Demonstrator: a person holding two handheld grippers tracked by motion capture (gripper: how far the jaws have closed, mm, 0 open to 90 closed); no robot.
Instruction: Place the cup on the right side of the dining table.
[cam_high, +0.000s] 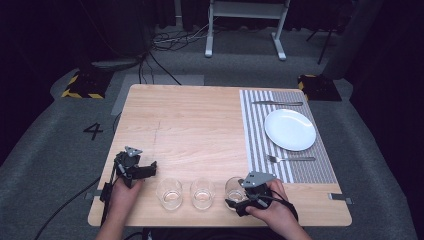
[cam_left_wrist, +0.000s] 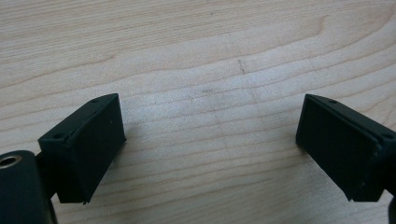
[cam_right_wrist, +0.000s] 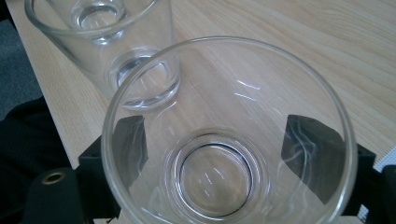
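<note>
Three glasses sit in a row along the table's (cam_high: 200, 125) near edge. The right gripper (cam_right_wrist: 219, 154) has its jaws around the rightmost glass (cam_right_wrist: 224, 140), probably touching it, hard to say through the glass. The left gripper (cam_left_wrist: 210, 149) hangs wide apart over bare wood.

I see a smooth, pale wood table (cam_high: 190, 125). The glass (cam_right_wrist: 229, 140) is clear and shiny. My gripper pads (cam_left_wrist: 100, 135) look matt black, like rubber. At two o'clock lies a striped cloth mat (cam_high: 255, 130) with a glossy white plate (cam_high: 290, 130).
</note>
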